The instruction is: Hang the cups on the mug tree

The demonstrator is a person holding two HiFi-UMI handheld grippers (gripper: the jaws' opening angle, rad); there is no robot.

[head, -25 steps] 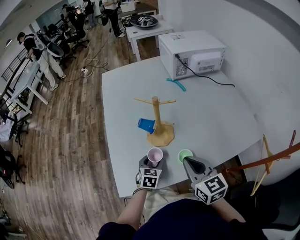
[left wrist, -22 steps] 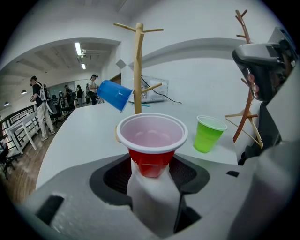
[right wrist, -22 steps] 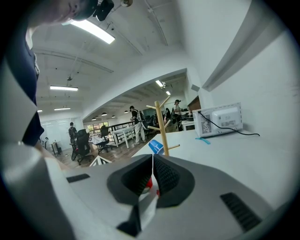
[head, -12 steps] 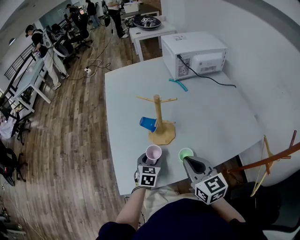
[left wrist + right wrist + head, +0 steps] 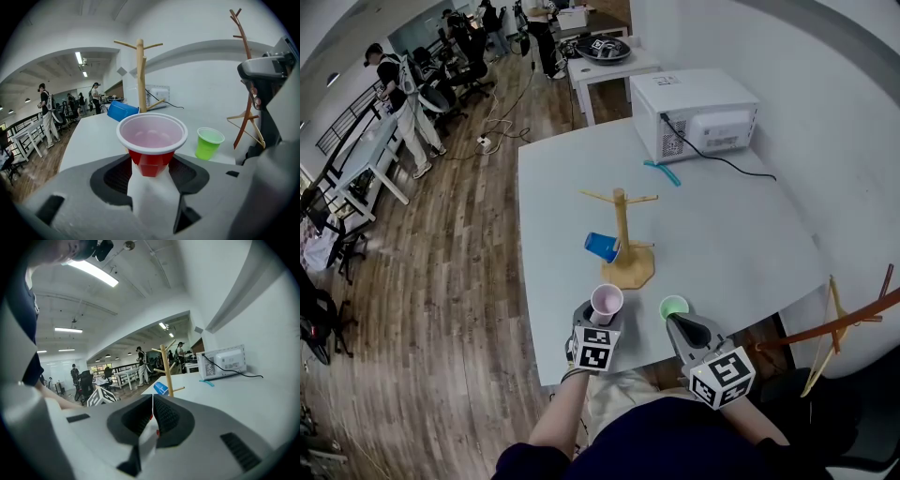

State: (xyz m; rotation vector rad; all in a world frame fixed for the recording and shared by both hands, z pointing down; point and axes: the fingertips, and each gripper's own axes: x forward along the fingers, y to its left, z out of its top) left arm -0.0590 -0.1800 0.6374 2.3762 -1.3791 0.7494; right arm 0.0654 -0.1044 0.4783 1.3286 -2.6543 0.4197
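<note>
Head view: left gripper at 6 o'clock of the table, jaws clamped on the lower body of a red cup, which is upright with its mouth up. Green cup stands at 3 o'clock of the red cup, near the table edge. Right gripper sits just at the green cup's 5 o'clock, not touching it. Mug tree is at 12 o'clock of the left gripper; blue cup is on its side at 9 o'clock of the trunk and looks hung on a low peg. Top pegs are bare.

Left gripper view: pads press both sides of the red cup's base, rim level. Tree at 12 o'clock, green cup at 3 o'clock.

Right gripper view: jaws closed together, nothing held. Tree dead ahead.

Step, as judged: red cup picked and being carried to the tree. The next move calls for bringing it toward 12 o'clock, tipping its mouth toward a free peg and sliding it on before letting go. The green cup is not yet done.
</note>
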